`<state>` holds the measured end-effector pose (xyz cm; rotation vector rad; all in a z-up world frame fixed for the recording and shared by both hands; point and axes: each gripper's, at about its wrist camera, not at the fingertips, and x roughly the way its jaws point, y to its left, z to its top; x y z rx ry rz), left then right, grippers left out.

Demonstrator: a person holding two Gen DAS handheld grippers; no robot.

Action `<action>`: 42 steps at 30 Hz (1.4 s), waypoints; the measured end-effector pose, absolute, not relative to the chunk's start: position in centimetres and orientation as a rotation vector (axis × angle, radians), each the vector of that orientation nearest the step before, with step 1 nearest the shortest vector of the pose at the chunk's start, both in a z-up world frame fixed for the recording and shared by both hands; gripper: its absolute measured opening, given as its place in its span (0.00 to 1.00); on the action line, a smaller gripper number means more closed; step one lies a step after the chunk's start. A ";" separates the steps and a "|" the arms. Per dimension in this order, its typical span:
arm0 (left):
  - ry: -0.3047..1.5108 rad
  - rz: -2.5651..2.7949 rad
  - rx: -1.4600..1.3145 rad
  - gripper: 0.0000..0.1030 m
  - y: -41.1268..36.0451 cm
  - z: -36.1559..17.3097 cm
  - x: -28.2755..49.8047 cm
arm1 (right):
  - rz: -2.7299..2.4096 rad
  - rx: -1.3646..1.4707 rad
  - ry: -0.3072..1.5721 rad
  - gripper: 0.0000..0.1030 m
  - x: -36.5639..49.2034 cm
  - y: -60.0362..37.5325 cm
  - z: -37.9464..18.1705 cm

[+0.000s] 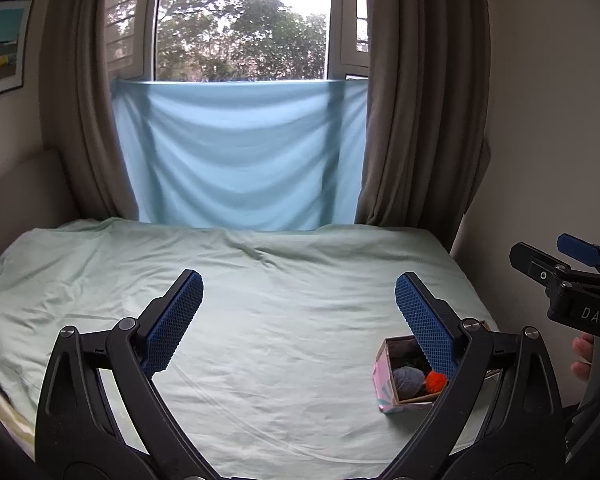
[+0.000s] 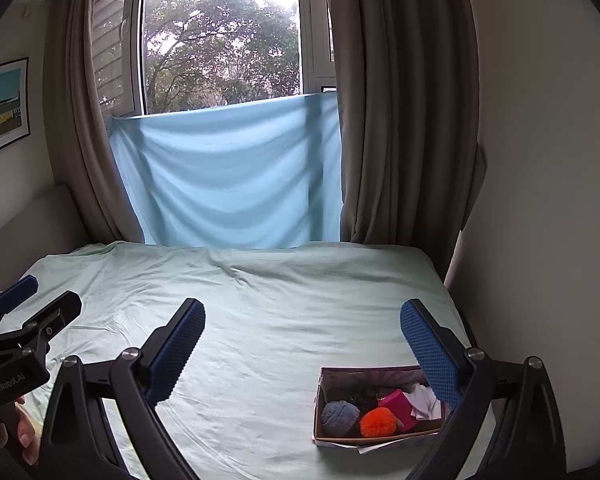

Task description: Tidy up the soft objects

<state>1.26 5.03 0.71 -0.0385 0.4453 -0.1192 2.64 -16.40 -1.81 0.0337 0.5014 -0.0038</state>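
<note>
Box (image 2: 380,436) near bed's (image 2: 260,320) right edge — left tool (image 1: 299,294), right tool (image 2: 302,322) both spread, unloaded.

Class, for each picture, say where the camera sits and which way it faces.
Left wrist: on the left gripper, facing across the bed to the window; right gripper shows at the right edge.
Right wrist: on the right gripper, facing likewise; left gripper shows at the left edge.
Shared: bed, box, both grippers open.
</note>
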 end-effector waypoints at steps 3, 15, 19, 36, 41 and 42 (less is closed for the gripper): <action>0.444 -0.116 -0.038 0.94 4.9 0.7 1.2 | 0.001 0.033 0.500 0.94 2.6 -16.4 -1.8; 0.442 -0.115 -0.044 0.94 5.2 0.6 1.5 | -0.002 0.032 0.492 0.94 2.8 -16.6 -1.7; 0.438 -0.114 -0.040 0.94 5.2 0.6 1.3 | -0.001 0.031 0.488 0.94 2.7 -16.6 -1.7; 0.384 -0.075 0.001 0.96 4.6 0.8 0.7 | -0.008 0.037 0.487 0.94 2.7 -16.7 -1.6; 0.336 -0.044 0.030 1.00 4.2 1.0 0.1 | -0.018 0.045 0.485 0.95 2.6 -17.0 -1.8; 0.334 -0.047 0.036 1.00 4.2 1.0 0.1 | -0.019 0.045 0.488 0.94 2.6 -16.9 -1.8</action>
